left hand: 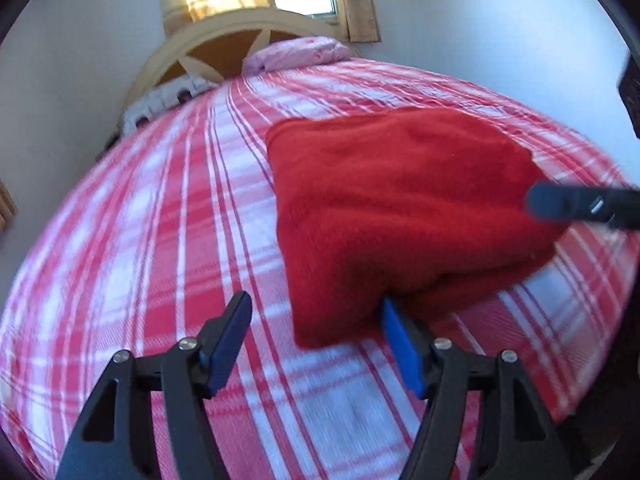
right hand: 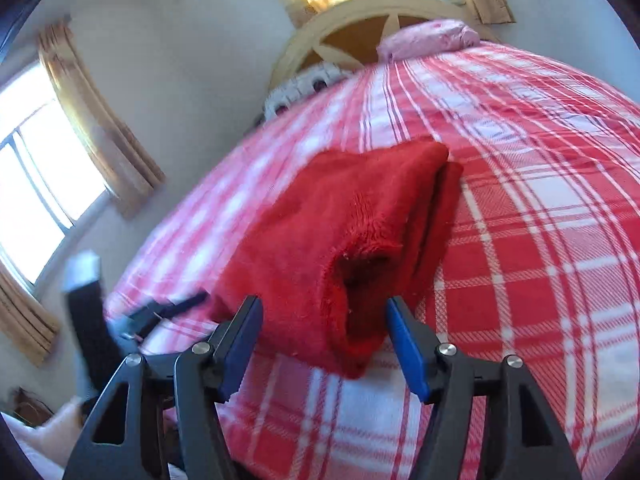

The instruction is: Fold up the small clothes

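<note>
Left wrist view: 1 red cloth [left hand: 400, 208] lies folded on the plaid bed [left hand: 160, 220], spread flat so layers stack. Left gripper [left hand: 316, 344] fingers apart, nothing clamped; its right finger touches the cloth's near edge, prob. to square it. Right wrist view: right gripper [right hand: 324, 340] fingers apart around the cloth's near corner, not pinching. 1 pink pillow [right hand: 428, 38] by headboard, 2 grippers.

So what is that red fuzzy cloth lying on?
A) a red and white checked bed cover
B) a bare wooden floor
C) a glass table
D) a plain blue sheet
A: the red cloth rests on the red and white checked bed cover, which stretches back to a pink pillow by the headboard.
</note>
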Motion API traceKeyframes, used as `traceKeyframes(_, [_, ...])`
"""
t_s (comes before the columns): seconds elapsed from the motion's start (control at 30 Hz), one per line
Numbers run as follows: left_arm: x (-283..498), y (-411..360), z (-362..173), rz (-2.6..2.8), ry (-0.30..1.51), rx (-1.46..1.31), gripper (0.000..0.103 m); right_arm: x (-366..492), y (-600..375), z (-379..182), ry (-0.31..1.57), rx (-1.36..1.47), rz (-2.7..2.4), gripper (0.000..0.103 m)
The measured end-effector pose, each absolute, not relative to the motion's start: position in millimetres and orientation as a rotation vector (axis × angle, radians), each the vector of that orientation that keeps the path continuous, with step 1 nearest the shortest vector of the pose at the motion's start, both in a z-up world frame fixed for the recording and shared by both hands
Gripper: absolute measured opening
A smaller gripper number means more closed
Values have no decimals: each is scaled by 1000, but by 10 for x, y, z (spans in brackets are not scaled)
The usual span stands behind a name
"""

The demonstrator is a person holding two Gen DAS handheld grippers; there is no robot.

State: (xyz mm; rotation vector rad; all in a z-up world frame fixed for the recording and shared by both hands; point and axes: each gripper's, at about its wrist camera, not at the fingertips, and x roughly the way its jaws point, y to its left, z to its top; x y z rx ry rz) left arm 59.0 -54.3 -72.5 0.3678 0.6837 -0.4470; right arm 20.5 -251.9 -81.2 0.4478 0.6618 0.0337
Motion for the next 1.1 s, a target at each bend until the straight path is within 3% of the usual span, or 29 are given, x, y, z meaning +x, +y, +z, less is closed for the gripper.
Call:
traceKeyframes(0.03, [588, -535, -709, -440, 662, 369, 67, 276, -2479, -855, 686, 427, 40, 31])
traceKeyframes(0.07, [626, -487, -679, -430, 654, 346, 61, 306, -2492, -878, 708, 418, 42, 25])
traceKeyframes(0.1, [682, -420, -654, -434, 663, 294, 48, 332, -2483, -888, 721, 425, 38, 24])
traceKeyframes(0.17, [825, -180, -625, -499, 720, 87, 35, 298, -2550, -875, 693, 505, 63, 20])
traceKeyframes(0.3, [885, 5, -748, -513, 795, -15, 32, 178, -2629, -1092, 731, 590, 61, 18])
traceKeyframes(0.53, [612, 114, -770, -476, 813, 209, 45, -92, -2744, -1038, 733, 579, -19, 19])
traceKeyframes(0.7, [767, 321, -625, -438, 787, 86, 71, -87, -2350, -466, 536, 402, 49, 22])
traceKeyframes(0.8, [997, 313, -508, -451, 788, -15, 76, 343, -2026, -487, 573, 373, 151, 22])
traceKeyframes(0.93, [1205, 212, -396, -424, 794, 7, 77, 731, -1866, -1153, 773, 474, 238, 22])
traceKeyframes(1.1, [1341, 61, -381, -469, 794, 21, 82, 541, -2031, -747, 705, 437, 314, 21])
